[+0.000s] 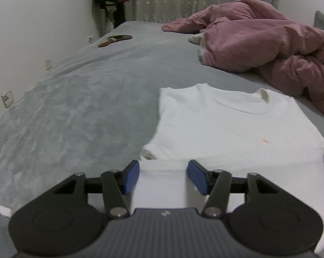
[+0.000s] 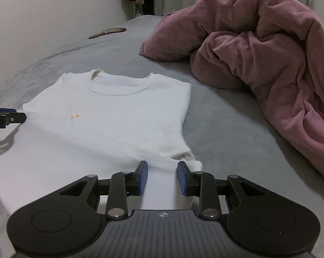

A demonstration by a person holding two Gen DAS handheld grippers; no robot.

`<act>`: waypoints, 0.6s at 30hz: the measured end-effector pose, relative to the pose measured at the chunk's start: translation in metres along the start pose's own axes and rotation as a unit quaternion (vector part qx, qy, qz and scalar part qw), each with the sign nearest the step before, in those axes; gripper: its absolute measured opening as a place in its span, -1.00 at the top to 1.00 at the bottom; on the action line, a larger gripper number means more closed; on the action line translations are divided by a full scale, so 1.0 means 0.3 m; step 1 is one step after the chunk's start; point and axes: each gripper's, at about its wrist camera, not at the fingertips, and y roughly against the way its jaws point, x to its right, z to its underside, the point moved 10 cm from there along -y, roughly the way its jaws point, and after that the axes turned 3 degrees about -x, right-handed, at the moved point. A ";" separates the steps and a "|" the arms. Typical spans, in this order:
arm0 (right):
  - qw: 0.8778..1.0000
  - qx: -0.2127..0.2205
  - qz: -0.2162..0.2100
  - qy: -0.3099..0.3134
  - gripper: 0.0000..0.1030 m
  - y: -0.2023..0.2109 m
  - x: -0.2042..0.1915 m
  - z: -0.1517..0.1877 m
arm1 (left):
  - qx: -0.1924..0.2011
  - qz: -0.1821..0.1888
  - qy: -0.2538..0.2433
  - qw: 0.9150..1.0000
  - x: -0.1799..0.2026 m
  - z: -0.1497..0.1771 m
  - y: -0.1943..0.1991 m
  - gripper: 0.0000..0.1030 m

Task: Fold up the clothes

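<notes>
A bed covered in a grey plush blanket (image 1: pixel 86 107) filled the room, with a rumpled dusty-pink quilt (image 2: pixel 269 60) heaped at its far side. A white short-sleeved T-shirt (image 2: pixel 119 111) lay flat on the blanket, collar away from the cameras. The left gripper (image 1: pixel 163 177) had its blue-padded jaws apart over the shirt's near edge, white cloth between them but unpressed. The right gripper (image 2: pixel 162 178) stood narrower, jaws apart over the hem by the sleeve, not clamped.
</notes>
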 end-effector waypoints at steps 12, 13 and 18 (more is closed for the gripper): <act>1.000 -0.003 -0.016 -0.018 0.45 -0.022 0.027 -0.024 | -0.010 -0.015 0.013 1.000 -0.031 -0.024 -0.038 -0.12; 1.000 -0.003 -0.017 -0.020 0.45 -0.026 0.028 -0.026 | -0.009 -0.016 0.012 1.000 -0.031 -0.024 -0.038 -0.12; 1.000 -0.001 -0.015 -0.020 0.44 -0.041 0.027 -0.034 | -0.009 -0.023 0.006 1.000 -0.030 -0.030 -0.042 -0.13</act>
